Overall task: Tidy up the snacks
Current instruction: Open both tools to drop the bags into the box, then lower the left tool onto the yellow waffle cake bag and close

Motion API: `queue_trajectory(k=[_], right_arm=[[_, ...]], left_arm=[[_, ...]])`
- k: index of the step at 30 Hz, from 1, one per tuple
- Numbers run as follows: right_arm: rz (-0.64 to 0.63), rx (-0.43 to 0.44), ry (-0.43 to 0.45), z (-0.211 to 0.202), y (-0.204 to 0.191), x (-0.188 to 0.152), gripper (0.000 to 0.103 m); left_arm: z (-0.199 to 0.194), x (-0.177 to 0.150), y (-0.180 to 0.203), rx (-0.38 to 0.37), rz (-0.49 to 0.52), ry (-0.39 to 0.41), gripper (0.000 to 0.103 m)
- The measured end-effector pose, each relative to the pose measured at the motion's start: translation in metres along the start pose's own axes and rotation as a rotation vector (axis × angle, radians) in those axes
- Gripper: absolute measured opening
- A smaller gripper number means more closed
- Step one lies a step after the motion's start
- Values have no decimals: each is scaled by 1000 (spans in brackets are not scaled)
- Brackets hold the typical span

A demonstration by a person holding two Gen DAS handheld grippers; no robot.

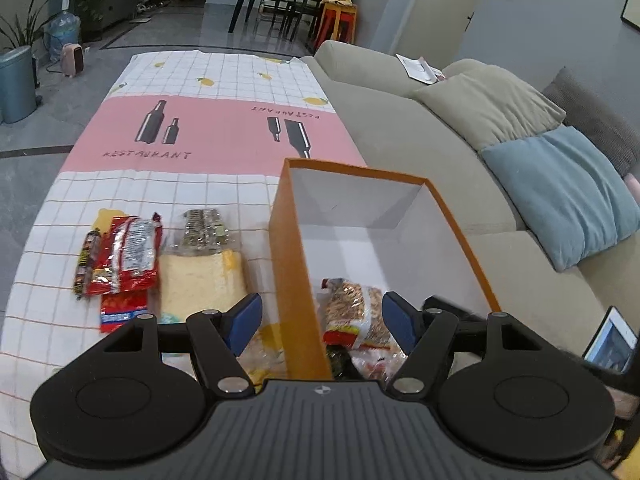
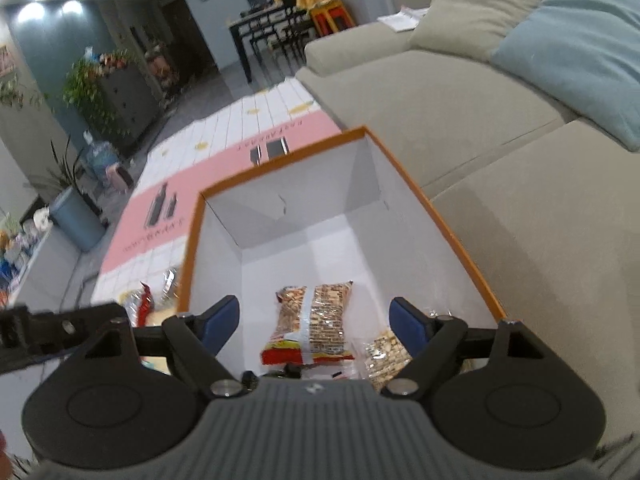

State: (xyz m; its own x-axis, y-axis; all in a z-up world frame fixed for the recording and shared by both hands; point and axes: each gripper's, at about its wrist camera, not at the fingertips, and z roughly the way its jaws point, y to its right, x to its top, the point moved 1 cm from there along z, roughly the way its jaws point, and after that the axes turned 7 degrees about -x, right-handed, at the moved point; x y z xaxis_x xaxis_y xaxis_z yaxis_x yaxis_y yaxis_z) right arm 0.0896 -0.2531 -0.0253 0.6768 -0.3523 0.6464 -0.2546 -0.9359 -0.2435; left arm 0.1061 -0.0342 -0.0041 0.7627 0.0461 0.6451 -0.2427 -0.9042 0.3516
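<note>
Nearest, the right gripper hangs over the orange box with its jaws spread wide and nothing between the blue pads. Directly below it a clear packet of brown snack pieces with a red-and-yellow end lies flat on the white floor of the box, and a second crinkled clear packet rests just beside it toward the right wall. Both are apart from the pads.

The left gripper is likewise released and empty, poised above the near left wall of the box.

Farther left, on the checked tablecloth, the unsorted goods lie outside the box: a pale sponge-cake slice in clear wrap, a dark patterned packet touching its far edge, a red foil pouch and a slim stick-shaped snack along its left side.

Judgement: all items look light. The foil and clear film are probably slippery and crinkle under pressure. The cake is soft and will crush, so it should be pinched lightly across its short sides. The pouches are best taken at a sealed end seam.

Beyond the table stands a beige sofa.
</note>
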Motion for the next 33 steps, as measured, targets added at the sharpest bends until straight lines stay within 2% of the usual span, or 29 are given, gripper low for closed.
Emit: queue_trajectory(k=[3, 7, 12, 15, 19, 21, 23, 26, 29, 33], right_arm=[[29, 22, 54, -22, -3, -5, 80], [63, -5, 125, -47, -5, -14, 80], [100, -27, 166, -68, -8, -39, 81], [-6, 27, 119, -71, -24, -60, 81], [-150, 63, 109, -71, -53, -87, 80], [-190, 48, 100, -66, -62, -91, 80], [-199, 3, 95, -59, -64, -91, 80], [-168, -20, 74, -48, -58, -87, 83], [-150, -38, 90, -45, -51, -84, 87], [-181, -18, 104, -40, -51, -78, 84]], left_arm=[[-16, -4, -10, 13, 3, 18, 81], [-34, -10, -34, 59, -30, 57, 81], [-38, -22, -66, 96, -43, 25, 81], [-28, -27, -85, 106, -61, -32, 81], [-16, -38, -100, 54, -83, -94, 81], [-6, -48, -101, 12, -77, -145, 81], [5, -57, -99, 11, -48, -184, 81], [21, -72, -100, 55, -38, -211, 81], [37, -77, -107, 22, -75, -240, 81], [56, -81, -120, -43, -129, -250, 76]])
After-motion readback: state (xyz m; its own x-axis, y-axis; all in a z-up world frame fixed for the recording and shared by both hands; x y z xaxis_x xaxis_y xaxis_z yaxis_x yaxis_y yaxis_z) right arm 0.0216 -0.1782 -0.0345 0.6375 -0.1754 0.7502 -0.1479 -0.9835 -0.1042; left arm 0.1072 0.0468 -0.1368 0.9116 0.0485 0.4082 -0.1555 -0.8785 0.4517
